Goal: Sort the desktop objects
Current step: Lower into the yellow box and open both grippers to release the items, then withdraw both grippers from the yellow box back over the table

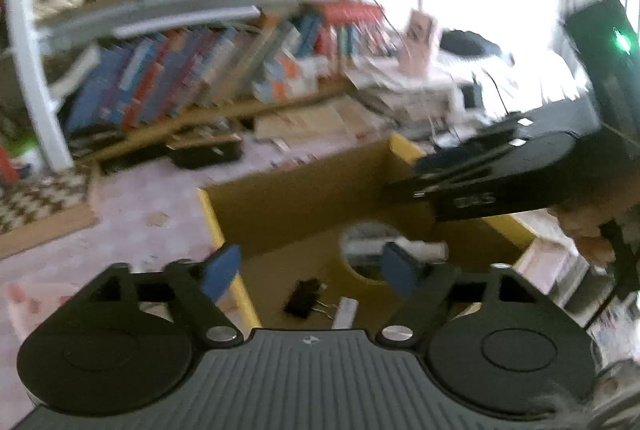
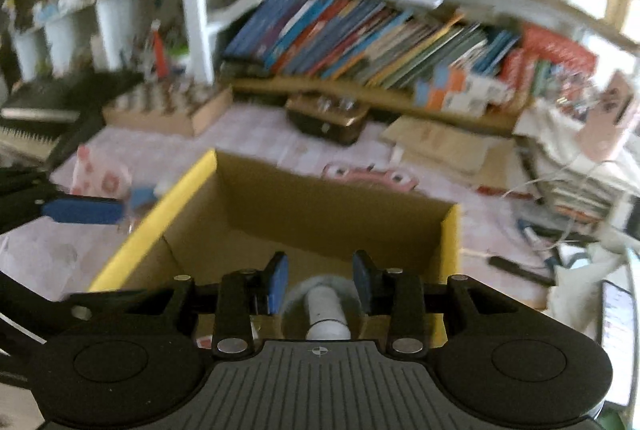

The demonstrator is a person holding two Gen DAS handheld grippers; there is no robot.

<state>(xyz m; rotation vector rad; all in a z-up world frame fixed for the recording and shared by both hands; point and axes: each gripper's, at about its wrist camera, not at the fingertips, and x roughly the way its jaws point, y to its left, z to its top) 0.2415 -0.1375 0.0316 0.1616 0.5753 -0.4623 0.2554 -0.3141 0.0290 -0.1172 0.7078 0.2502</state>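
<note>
Hovering over the yellow-rimmed brown cardboard box (image 1: 304, 190), the left gripper (image 1: 310, 270) stands wide and empty. The right gripper (image 2: 320, 280) looks narrow; whether it grips the white cylinder (image 2: 326, 310) below cannot be told.

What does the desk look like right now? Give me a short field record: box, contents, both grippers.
box: open cardboard box with yellow rim, on the pink desk cover
contents: black binder clip, tape roll, white tube
left gripper: open, empty, above the box's edge
right gripper: above the box, apart from the white tube
focus: both views blurred
</note>
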